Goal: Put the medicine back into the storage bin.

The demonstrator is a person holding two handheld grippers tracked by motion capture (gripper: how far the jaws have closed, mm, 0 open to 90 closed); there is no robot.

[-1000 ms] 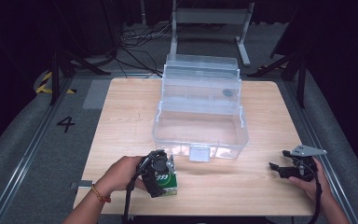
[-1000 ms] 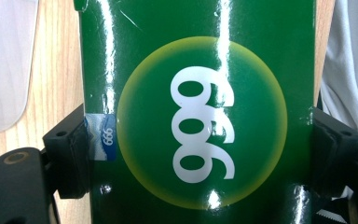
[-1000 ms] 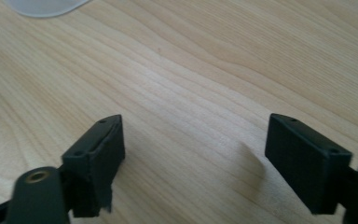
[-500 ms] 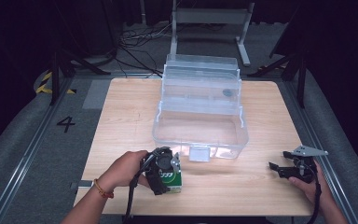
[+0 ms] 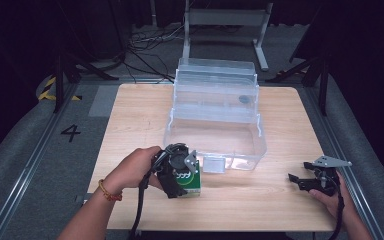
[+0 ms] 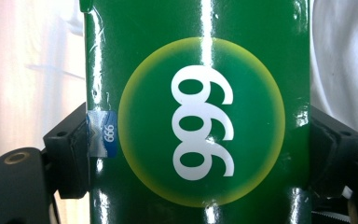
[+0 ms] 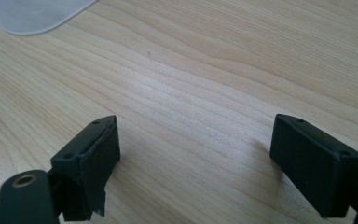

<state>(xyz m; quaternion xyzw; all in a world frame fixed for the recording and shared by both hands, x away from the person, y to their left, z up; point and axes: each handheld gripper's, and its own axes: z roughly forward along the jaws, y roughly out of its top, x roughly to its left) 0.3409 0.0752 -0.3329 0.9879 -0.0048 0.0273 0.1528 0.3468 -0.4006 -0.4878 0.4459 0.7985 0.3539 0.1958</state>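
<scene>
Right, the wooden table [image 5: 130,120] carries it all, its near edge cut off at the bottom of the high view. On its middle sits the clear plastic box [image 5: 215,135] with its lid thrown back, so see-through that its walls melt into the wood; a small dark round thing [image 5: 243,99] shows through the upper tier, too small to name. Just in front of the box's near left corner is the green carton [image 5: 186,176], clamped in the left gripper [image 5: 176,170], the person's left hand [image 5: 137,169] wrapped behind it and hiding most of the tool. Whether the carton rests on the wood or hangs above it, I cannot tell from above. Up close in the left gripper view the carton [image 6: 198,112] shows a white 666 in a yellow ring, and both black pads [image 6: 72,156] press on its sides. Over at the near right edge, well apart, the right gripper [image 5: 302,181] lies low over bare wood; its jaws have just been opening, and its pads [image 7: 93,158] stand wide with nothing between them.
</scene>
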